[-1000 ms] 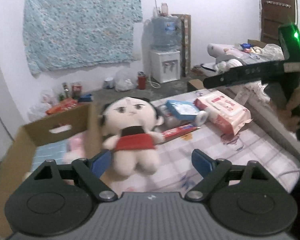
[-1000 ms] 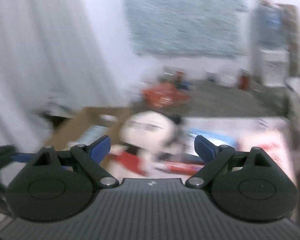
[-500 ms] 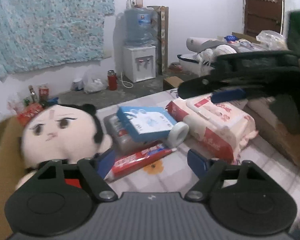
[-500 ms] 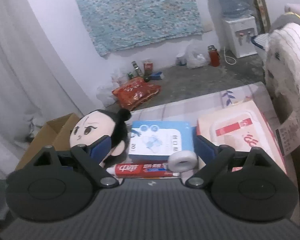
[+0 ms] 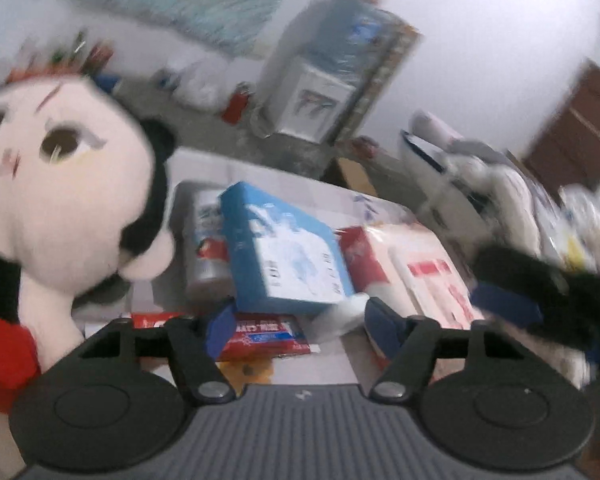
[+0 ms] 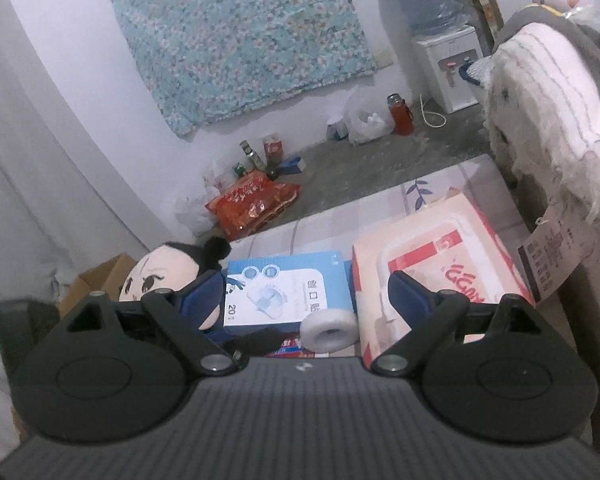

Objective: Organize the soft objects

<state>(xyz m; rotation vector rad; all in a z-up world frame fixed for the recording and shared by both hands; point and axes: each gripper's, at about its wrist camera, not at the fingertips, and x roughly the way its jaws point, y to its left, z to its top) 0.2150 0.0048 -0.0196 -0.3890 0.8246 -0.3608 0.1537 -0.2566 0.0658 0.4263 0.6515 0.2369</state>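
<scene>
A plush doll (image 5: 64, 200) with a pale face, black hair and red dress lies at the left of the table; it also shows in the right wrist view (image 6: 160, 280). A wet-wipes pack (image 5: 416, 276) (image 6: 440, 264) lies at the right. My left gripper (image 5: 300, 322) is open and empty, low over a red toothpaste box (image 5: 260, 336) and a white tape roll (image 5: 342, 314). My right gripper (image 6: 306, 300) is open and empty above a blue box (image 6: 288, 292) and the tape roll (image 6: 328, 330). The left view is blurred.
A silver can (image 5: 204, 248) lies behind the blue box (image 5: 288, 252). A cardboard box (image 6: 96, 280) stands left of the doll. A white fluffy blanket (image 6: 548, 104) hangs at the right. A water dispenser (image 6: 448, 68) and floor clutter (image 6: 256, 200) lie beyond the table.
My left gripper has moved closer and lower toward the toothpaste box and tape roll, tilting. My right gripper has come down nearer the blue box. Both stayed open.
</scene>
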